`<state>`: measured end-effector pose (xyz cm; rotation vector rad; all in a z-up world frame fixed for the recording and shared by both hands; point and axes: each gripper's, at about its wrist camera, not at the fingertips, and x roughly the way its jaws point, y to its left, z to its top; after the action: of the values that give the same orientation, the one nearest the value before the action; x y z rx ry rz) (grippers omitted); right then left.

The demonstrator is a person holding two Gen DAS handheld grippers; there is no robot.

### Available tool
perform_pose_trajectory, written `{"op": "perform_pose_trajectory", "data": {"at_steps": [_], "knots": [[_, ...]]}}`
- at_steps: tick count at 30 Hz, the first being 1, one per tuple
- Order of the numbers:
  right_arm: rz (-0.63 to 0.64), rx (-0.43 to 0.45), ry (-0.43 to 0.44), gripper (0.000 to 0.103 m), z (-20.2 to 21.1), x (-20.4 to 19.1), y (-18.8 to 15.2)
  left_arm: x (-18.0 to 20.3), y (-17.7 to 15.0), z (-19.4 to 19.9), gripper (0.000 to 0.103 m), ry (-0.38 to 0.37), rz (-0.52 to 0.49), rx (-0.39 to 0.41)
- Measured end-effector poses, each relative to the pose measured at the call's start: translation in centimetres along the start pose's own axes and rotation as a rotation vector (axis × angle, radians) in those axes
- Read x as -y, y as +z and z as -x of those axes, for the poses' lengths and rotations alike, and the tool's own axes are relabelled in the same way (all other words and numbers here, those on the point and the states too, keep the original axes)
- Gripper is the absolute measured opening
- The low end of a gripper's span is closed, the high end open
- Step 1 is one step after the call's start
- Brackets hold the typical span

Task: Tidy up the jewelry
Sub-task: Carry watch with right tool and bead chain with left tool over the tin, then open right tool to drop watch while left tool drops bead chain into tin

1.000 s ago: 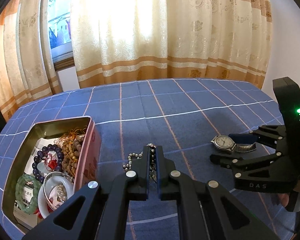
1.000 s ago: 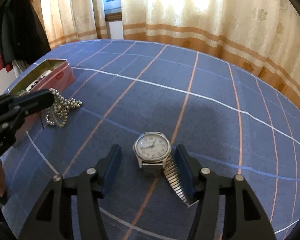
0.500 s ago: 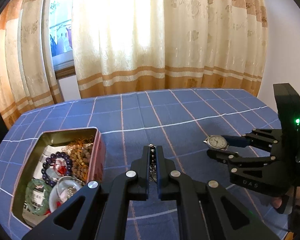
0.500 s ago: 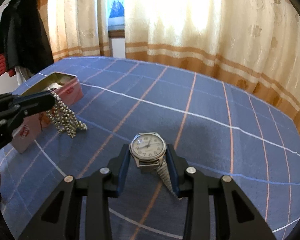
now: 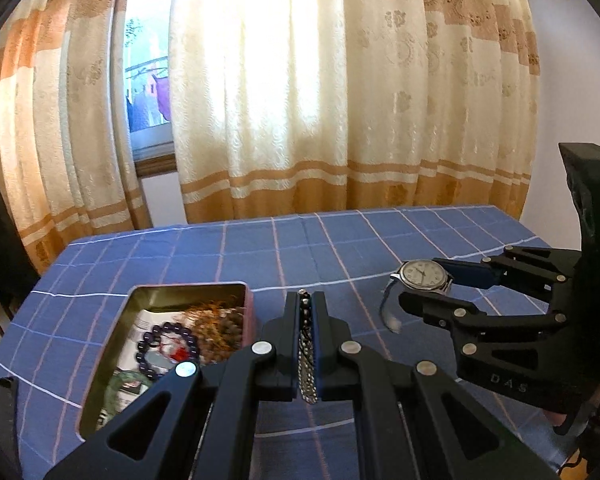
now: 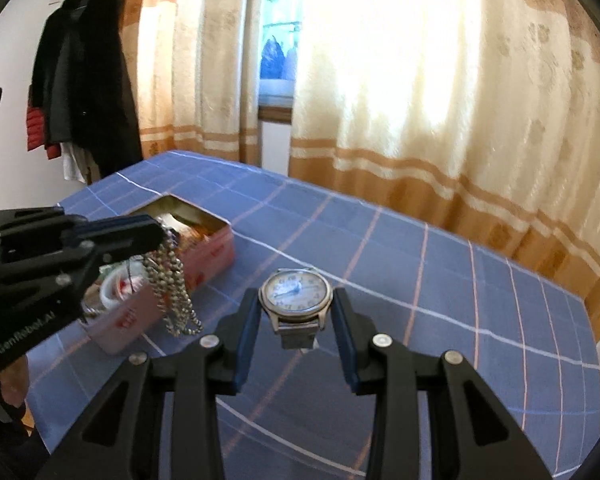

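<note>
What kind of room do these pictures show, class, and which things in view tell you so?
Probably a room in a home: long patterned curtains cover a window, dark coats hang by the wall, and a table with a blue checked cloth holds a pink tin of bracelets.

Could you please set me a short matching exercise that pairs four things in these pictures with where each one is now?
Things:
1. watch
2. bead chain
3. purple bracelet
4. black coat

Places:
A. inside the tin
B. hanging by the curtain
C. between the right gripper pads
D. dangling from the left gripper

Pairs: 1-C, 2-D, 3-A, 4-B
</note>
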<state>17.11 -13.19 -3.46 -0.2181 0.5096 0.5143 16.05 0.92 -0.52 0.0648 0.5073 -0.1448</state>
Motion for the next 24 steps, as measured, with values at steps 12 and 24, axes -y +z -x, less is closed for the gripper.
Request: {"op": "perform_pose_trajectory", "data": {"at_steps": [12,24], "knots": [[0.024,0.045,0.143,0.039,-2.8,-5.9,3.6,-7.4,-0.6,1.0,0.004,0.156,0.084,0.007],[0.035,-0.026,0.239,0.039,-8.5,-11.2,3.1,-11.9,-3.3,-1.5,0.005,0.214,0.151,-0.074]]}}
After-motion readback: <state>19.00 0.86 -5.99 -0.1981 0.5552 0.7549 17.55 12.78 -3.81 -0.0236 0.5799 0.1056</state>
